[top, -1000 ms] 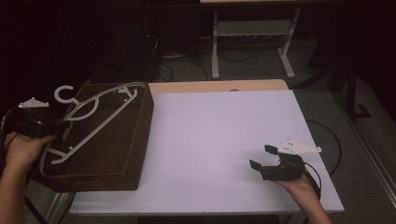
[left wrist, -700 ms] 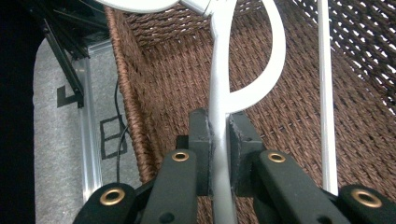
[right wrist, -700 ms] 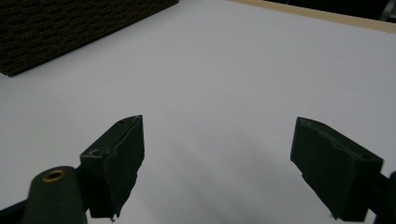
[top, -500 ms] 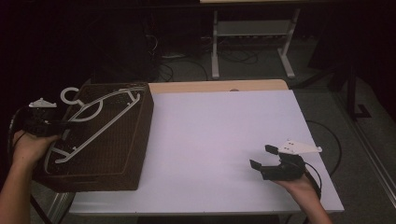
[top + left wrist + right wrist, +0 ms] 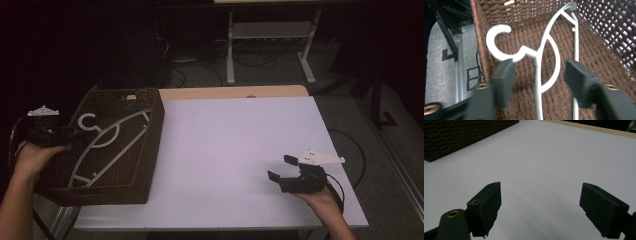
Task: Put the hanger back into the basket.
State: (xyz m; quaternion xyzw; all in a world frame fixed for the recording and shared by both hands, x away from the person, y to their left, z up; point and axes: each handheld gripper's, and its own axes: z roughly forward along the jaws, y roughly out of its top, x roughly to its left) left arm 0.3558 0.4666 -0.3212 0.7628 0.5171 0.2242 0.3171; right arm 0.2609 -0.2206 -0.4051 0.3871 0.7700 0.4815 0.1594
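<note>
In the high view I hold the left gripper [image 5: 62, 136] at the left rim of the brown wicker basket [image 5: 150, 145], which stands on the left end of the white table [image 5: 240, 150] with its near left corner past the table edge. The white hanger [image 5: 107, 145] lies inside the basket, slanted from the far right corner down toward the near left, its hook [image 5: 87, 121] at the basket's left side just ahead of my left gripper. In the left gripper view the jaws have just been opening and now stand apart on either side of the hanger's neck [image 5: 537, 53]; the hook [image 5: 496, 40] curls just above the left pad, which overlaps its lower end in the picture, though I cannot tell whether they touch. The right pad stands clear of the hanger's curved bar, so nothing is clamped. The hanger rests against the woven floor and wall of the basket [image 5: 599, 37]. I hold the right gripper [image 5: 282, 169] low over the near right part of the table, well apart from the basket, pointing left across the surface. In the right gripper view its jaws stand wide apart with bare white table [image 5: 544, 165] between them, gripping nothing, and the basket's dark side [image 5: 461, 135] appears at the far upper left.
</note>
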